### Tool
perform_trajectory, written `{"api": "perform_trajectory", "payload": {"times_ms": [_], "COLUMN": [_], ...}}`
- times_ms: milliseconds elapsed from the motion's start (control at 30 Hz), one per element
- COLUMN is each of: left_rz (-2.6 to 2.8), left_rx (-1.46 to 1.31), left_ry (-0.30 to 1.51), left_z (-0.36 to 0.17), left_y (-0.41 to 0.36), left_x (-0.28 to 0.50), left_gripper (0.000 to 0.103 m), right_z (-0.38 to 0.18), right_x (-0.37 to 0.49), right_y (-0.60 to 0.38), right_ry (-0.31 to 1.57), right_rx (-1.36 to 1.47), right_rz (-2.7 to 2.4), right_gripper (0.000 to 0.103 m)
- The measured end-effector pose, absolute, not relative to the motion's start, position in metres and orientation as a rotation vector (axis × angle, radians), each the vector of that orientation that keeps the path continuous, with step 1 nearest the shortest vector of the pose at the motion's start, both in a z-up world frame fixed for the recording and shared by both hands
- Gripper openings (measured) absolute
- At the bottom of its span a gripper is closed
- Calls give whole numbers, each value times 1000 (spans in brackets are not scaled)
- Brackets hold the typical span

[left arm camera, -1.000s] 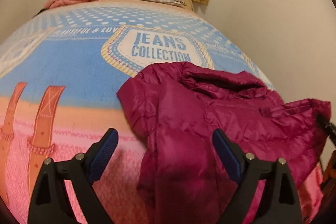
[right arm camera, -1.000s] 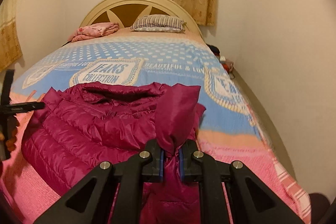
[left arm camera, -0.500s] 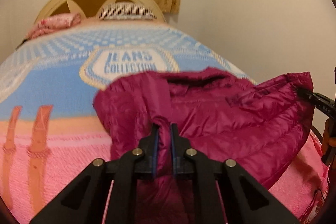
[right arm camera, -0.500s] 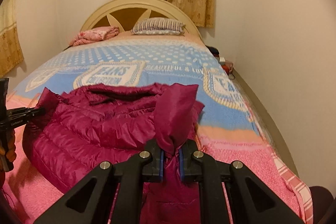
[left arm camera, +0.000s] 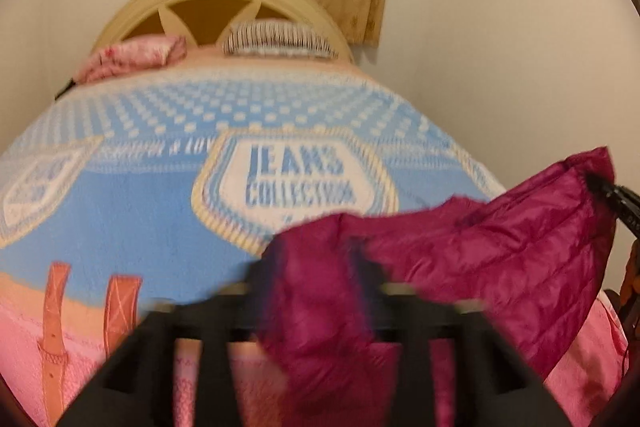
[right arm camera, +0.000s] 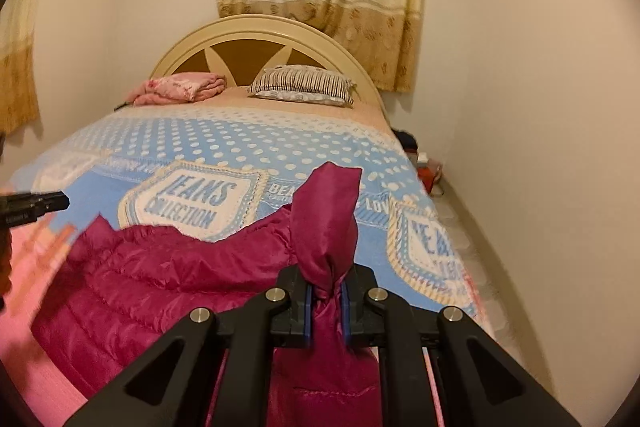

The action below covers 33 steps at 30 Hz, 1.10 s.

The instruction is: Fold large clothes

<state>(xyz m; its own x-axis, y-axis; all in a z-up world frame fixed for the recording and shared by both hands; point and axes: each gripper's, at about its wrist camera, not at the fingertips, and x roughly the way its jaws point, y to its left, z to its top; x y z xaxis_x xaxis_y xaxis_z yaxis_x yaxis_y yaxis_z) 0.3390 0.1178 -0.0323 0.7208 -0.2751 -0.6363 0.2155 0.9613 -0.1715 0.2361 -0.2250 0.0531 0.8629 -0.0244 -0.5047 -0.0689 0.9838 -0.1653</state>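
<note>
Left wrist: left gripper (left arm camera: 312, 283) blurred, jaws just opened to middling width, a fold of jacket (left arm camera: 500, 259) between them, seemingly let go

Right wrist: right gripper (right arm camera: 326, 293) narrow, pinching a jacket corner held off the bed (right arm camera: 240, 135), the rest lying by the foot edge

Probably mid-fold; next, re-grip on the left, then carry both corners over

One jacket, two grippers, one pillow (right arm camera: 302, 85), one pink cloth (right arm camera: 180, 87)
</note>
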Motion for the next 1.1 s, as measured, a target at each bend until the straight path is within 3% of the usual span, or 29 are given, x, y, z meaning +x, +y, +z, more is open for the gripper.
{"api": "perform_trajectory", "payload": {"times_ms": [33,67,267,300,333,367,400,433,467,667,867,967,1100], "left_rz": [-279,-278,-298,-289,-290,-310,-336,-361,-369,-379,-263,-190,-82], "left_rx": [-106,-114,-69,-26,-9,-5,-12,-18,-16,-25,-83,-62,-12], "left_ry": [717,713,785,785,786,800,818,841,851,708,605,626,726], "left_z": [-41,-46,-74,-79,-82,-86,-89,-92,-94,-53,-7,-19,-74], "left_y": [124,126,107,98,93,88,86,83,81,91,100,89,70], "left_x": [338,337,356,359,361,363,365,366,363,329,375,414,454], "left_gripper": [98,101,99,95,82,60,46,17,13,11,11,11,11], "right_z": [50,48,32,31,30,29,29,28,27,35,52,30,-39], "right_x": [231,227,213,212,212,212,213,213,212,201,251,303,367], "right_y": [-222,-220,-212,-212,-214,-215,-218,-220,-222,-231,-230,-231,-242], "right_ry": [523,521,546,548,551,554,556,560,563,535,479,516,690], "right_rx": [-200,-213,-255,-258,-256,-252,-250,-247,-244,-236,-266,-318,-269], "right_rz": [22,24,38,34,31,28,23,17,12,-19,-87,-154,-183], "right_gripper": [10,10,10,10,10,10,10,10,10,10,10,10,10]}}
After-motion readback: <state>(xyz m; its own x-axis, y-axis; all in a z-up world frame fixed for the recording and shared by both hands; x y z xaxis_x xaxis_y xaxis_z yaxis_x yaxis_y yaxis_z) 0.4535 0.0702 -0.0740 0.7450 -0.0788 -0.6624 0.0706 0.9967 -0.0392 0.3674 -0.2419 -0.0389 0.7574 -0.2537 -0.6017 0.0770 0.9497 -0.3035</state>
